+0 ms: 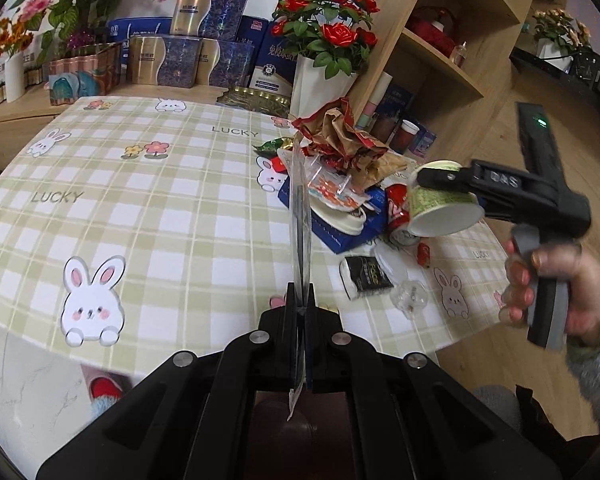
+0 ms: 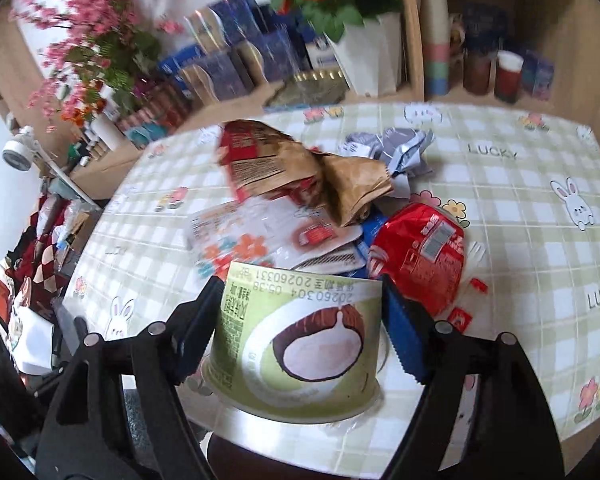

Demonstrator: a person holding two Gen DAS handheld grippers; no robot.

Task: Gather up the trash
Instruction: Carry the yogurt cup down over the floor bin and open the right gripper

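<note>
The left tongs (image 1: 302, 300) are clamped on a clear plastic wrapper (image 1: 300, 216); the right tongs (image 2: 300, 312) grip a green paper cup (image 2: 296, 340) above the worktop (image 1: 160, 184).

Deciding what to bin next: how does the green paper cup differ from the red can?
The green paper cup is clamped in the right claw and lifted off the table; the red can lies on its side among the wrappers. The cup keeps its round shape, with its open mouth facing the camera; the can looks dented. Both are drink containers left as trash.
</note>
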